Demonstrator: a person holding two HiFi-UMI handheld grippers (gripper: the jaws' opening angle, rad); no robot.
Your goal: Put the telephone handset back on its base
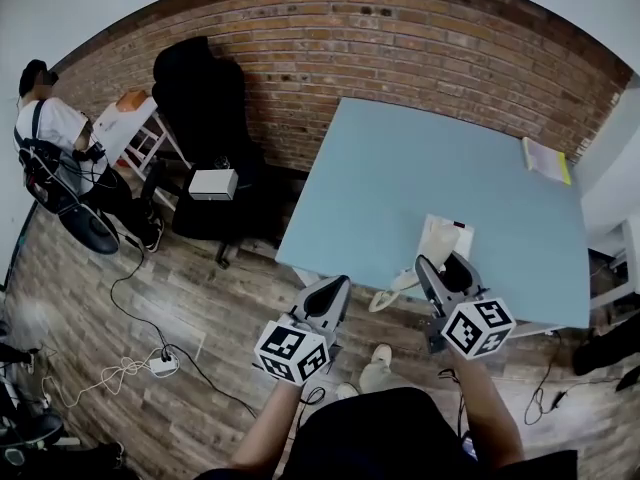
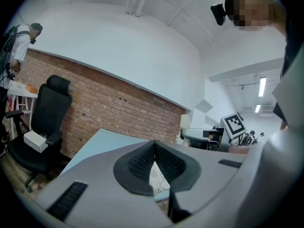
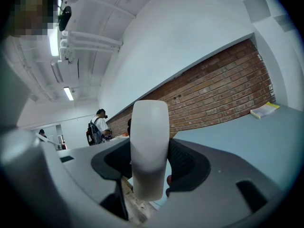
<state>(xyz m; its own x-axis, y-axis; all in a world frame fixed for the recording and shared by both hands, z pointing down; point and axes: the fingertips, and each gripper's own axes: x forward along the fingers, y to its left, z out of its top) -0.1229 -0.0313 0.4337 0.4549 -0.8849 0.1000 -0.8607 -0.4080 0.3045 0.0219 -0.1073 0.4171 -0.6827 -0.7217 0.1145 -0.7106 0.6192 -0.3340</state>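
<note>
While peering steeply down: brick wall (image 1: 350, 48) across 12 o'clock, wooden floor (image 1: 200, 298) sweeping round to 8 o'clock. Big blue table (image 1: 400, 168) filling 1 o'clock. Black office chair (image 1: 205, 108) at 10 o'clock. Right gripper (image 1: 443, 264) at 5 o'clock, over the table's near edge, pinching the white handset (image 3: 149, 146), just on the 6 o'clock side of the white telephone base (image 1: 440, 230). Left gripper (image 1: 335, 290) at 6 o'clock, pressed together on nothing, off the table above floor. Yellow-edged book (image 1: 545, 158) at 2 o'clock; small white box (image 1: 213, 183) on the chair's seat; curly cord (image 1: 392, 296) dangling past the table's edge.
</note>
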